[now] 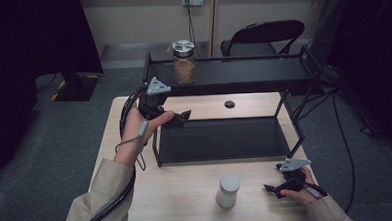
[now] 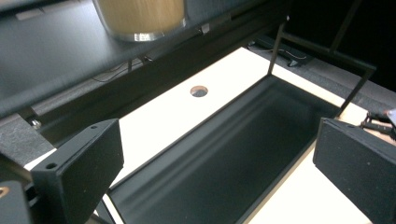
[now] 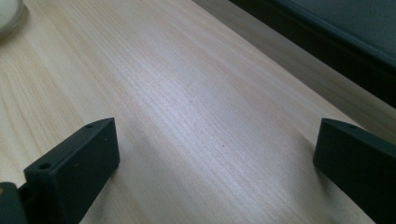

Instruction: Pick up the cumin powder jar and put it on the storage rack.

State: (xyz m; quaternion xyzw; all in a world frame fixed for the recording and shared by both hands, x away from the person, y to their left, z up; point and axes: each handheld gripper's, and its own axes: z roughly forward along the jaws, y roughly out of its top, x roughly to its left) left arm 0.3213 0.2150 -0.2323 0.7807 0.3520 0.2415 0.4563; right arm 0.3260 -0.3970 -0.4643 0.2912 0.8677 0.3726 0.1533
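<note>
A black two-tier metal shelf (image 1: pixel 225 139) stands on the wooden table (image 1: pixel 187 191). On its upper tier (image 1: pixel 232 71) sits a glass jar (image 1: pixel 184 61) with tan contents and a metal lid; its base shows as the jar (image 2: pixel 140 18) in the left gripper view. A white lidded bottle (image 1: pixel 228 190) stands upright on the table near the front. My left gripper (image 1: pixel 181 116) hovers open at the left end of the lower tier (image 2: pixel 233 154), holding nothing. My right gripper (image 1: pixel 271 189) rests open low over the table, to the right of the white bottle (image 3: pixel 9 18), empty.
A round cable hole (image 1: pixel 229 104) sits in the table behind the shelf. A black chair (image 1: pixel 263 37) stands beyond the table. Cables trail from each gripper. Bare wood (image 3: pixel 187 116) lies between my right jaws.
</note>
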